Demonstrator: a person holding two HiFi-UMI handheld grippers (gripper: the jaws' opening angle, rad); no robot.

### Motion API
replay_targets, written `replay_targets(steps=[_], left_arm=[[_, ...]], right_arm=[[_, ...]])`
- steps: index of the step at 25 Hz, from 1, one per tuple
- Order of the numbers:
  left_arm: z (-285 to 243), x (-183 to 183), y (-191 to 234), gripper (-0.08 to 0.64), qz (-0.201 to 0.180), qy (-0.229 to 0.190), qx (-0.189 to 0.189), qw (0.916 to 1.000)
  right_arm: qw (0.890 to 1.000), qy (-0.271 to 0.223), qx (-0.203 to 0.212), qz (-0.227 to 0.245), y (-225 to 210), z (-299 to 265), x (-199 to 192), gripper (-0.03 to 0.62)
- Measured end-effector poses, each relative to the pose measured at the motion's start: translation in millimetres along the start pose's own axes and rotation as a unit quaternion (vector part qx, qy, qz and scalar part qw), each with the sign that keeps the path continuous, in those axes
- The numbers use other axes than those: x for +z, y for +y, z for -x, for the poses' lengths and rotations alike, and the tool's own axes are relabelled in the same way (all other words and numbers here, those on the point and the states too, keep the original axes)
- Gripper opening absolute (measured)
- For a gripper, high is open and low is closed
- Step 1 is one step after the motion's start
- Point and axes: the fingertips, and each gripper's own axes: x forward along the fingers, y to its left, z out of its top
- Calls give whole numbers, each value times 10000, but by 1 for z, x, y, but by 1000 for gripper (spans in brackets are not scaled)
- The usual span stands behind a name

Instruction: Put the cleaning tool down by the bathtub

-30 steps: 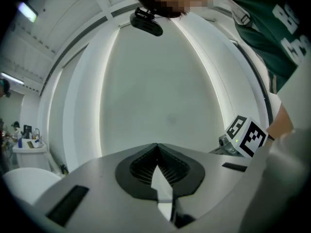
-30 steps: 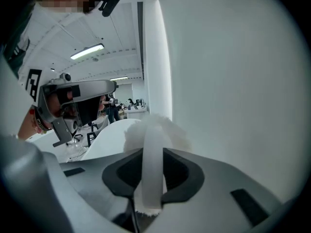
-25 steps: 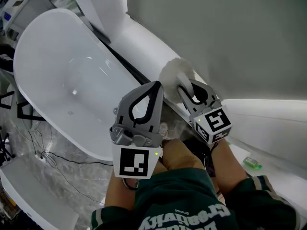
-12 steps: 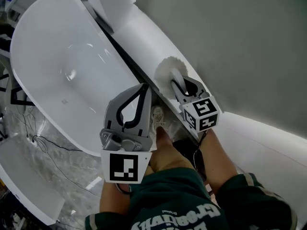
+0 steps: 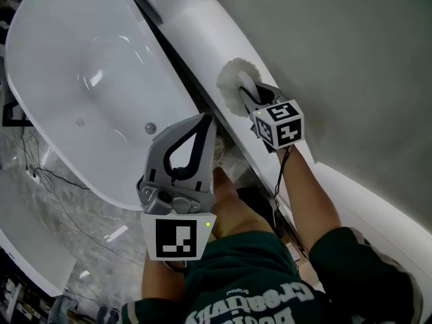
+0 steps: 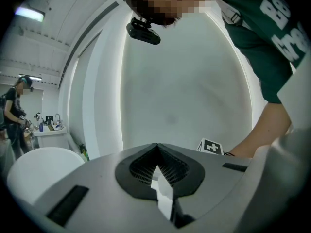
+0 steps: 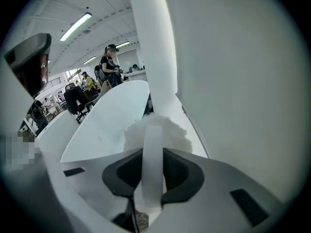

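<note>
Jaws of the right gripper (image 5: 252,100) were pinched on the flat white handle of the cleaning tool (image 5: 234,86), a brush with a round, fluffy white head. The handle ran along the line of the jaws, so the head pointed away from the person and downward. It pointed toward the white ledge (image 5: 202,32) that ran along the long side of the bathtub (image 5: 101,52), between the bathtub and the grey wall (image 5: 337,39). The head was just above this ledge or touching it; I could not tell which. The left gripper (image 5: 204,123) was pressed together with nothing in it. It hung over the end of the bathtub nearest the person, apart from the tool. In my judgement the putting down belonged to the right hand only: bring the head onto the ledge beside the bathtub, then spread the jaws.
</note>
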Motion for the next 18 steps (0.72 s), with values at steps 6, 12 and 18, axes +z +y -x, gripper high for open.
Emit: replay_targets(steps=[6,12,18], left_arm=[[-21,-31,7,2,112,90,111,9998],[-31,-58,22,2,247,260,224,9991],[-37,-65,26,2,315,332,167,9988]], right_arm=[[9996,254,13,76,-25,-53,-16,95],[9985,533,36,143,-40,-105,-27,95],[9940,997,8,439,-56,-143,-49,95]])
